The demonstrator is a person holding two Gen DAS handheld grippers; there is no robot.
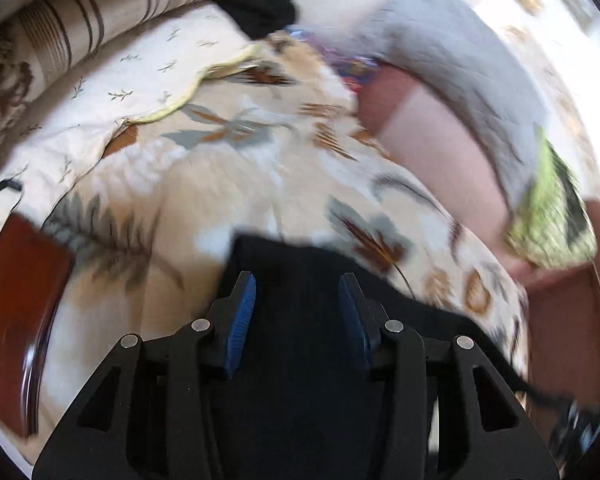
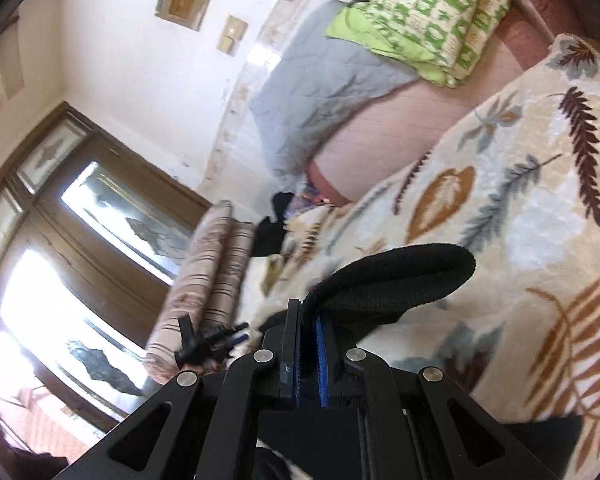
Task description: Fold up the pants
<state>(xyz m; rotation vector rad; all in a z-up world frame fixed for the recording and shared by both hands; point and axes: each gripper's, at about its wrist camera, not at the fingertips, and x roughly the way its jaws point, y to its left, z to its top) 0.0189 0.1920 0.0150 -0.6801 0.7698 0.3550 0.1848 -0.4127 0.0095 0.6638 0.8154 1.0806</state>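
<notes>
The black pants (image 1: 300, 360) lie on a cream leaf-print blanket (image 1: 228, 184). In the left wrist view my left gripper (image 1: 296, 280) hovers over them, its blue pads (image 1: 242, 312) well apart, with the dark cloth spread beneath and between them and not pinched. The view is blurred. In the right wrist view my right gripper (image 2: 306, 312) is shut on the pants (image 2: 400, 276). A rounded fold of black cloth loops out to the right from between its pads, lifted above the blanket (image 2: 520, 208).
Rolled striped bedding (image 2: 212, 276) lies at the blanket's far end. A green patterned folded cover (image 2: 432, 20) and a grey quilt (image 2: 320, 92) rest on the pink sheet. Another dark garment (image 1: 260, 8) lies beyond, with the wooden bed edge (image 1: 16, 280) at left and a glass-paned door (image 2: 80, 220).
</notes>
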